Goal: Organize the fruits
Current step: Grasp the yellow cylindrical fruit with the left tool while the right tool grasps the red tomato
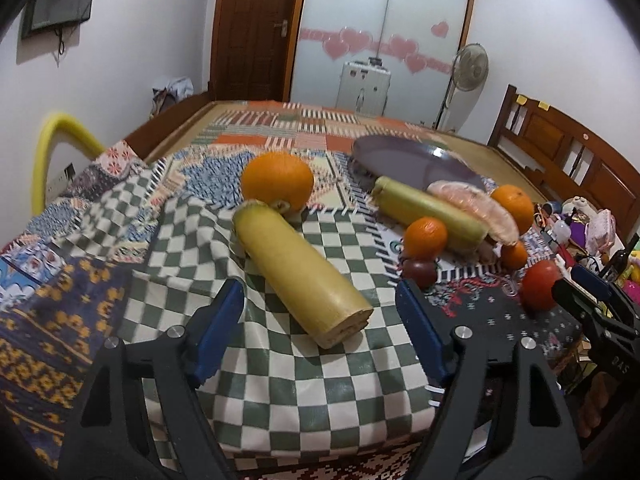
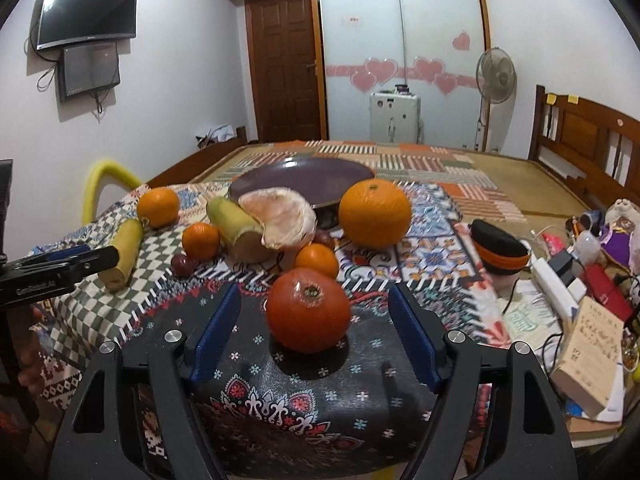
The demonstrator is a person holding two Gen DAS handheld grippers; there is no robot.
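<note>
1. On the patchwork cloth (image 2: pixel 432 240) in front of you the fruit lies loose around an empty purple plate (image 2: pixel 304 178), so you are at the approach step: nothing is lifted and nothing sits on the plate yet.
2. Your left gripper (image 1: pixel 320 312) stands released, its blue pads clear on both sides of the near sugarcane piece (image 1: pixel 296 264). The cut end of the stalk reaches in between the jaws, but neither pad touches it.
3. Your right gripper (image 2: pixel 314 314) is likewise released and grasps nothing. The red tomato (image 2: pixel 308 310) stands upright between its pads, with a gap on each side.
4. Behind the tomato you have a small orange (image 2: pixel 317 260), a pomelo segment (image 2: pixel 280 218) leaning on a second sugarcane piece (image 2: pixel 230 220), and a big orange (image 2: pixel 375 213) just in front of the plate's rim. Another orange (image 1: pixel 277 181) lies at the far end of the near stalk.
5. For the next move, I judge you should push each gripper a little further forward so the pads straddle the middle of the fruit, then clench.
6. Grip the tomato gently across its widest part; it looks soft and may bruise or roll.
7. Take the stalk across its width, back from the cut end, or it may swing as you lift it.
8. Carry both over the heap to the plate, well clear of the pomelo segment.
</note>
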